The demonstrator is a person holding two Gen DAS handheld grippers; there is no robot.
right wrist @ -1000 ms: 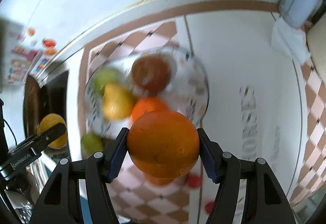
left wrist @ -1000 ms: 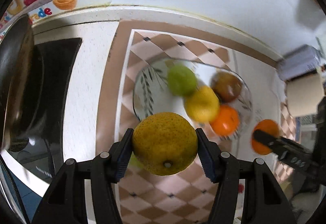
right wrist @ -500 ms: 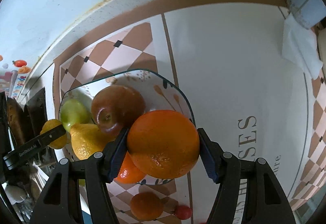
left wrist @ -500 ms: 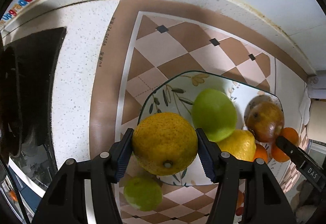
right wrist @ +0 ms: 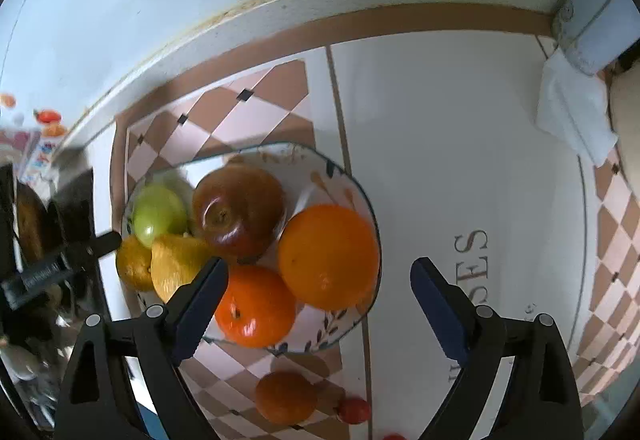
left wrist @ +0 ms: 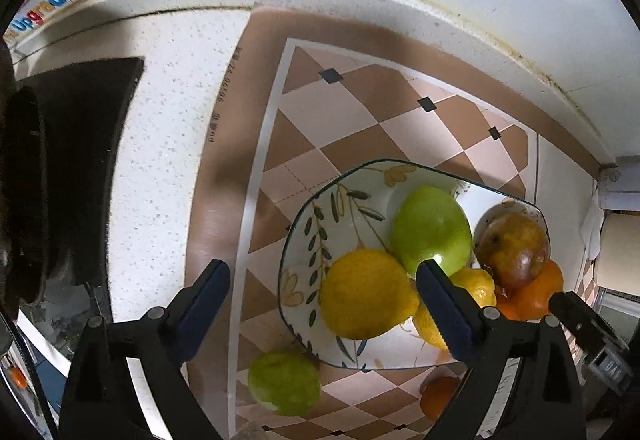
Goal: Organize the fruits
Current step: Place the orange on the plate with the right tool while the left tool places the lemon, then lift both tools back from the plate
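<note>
Six fruits lie in the plate (left wrist: 308, 240), the landmark for every place below, which sits on the checked mat (left wrist: 360, 112) on the bench.

- yellow citrus (left wrist: 366, 294): at the plate's left side, set down between the spread jaws of the left tool (left wrist: 322, 290); those jaws have just been opening and stand wide, the pads clear of the fruit.
- green apple (left wrist: 430, 232): just behind the yellow citrus.
- lemon (right wrist: 176, 260): near the plate's front left edge.
- brown-red apple (right wrist: 238, 210): toward the plate's back.
- small orange (right wrist: 256, 306): at the plate's front.
- large orange (right wrist: 328, 256): at the plate's right rim, between the jaws of the right tool (right wrist: 320, 286), which have likewise just been opening and stand wide, not touching it.

Left off the plate, all in front of it on the mat: a green fruit (left wrist: 284, 382), a small orange fruit (right wrist: 285, 396), and two small red fruits (right wrist: 352, 410). By this count the task looks well past half done.
</note>
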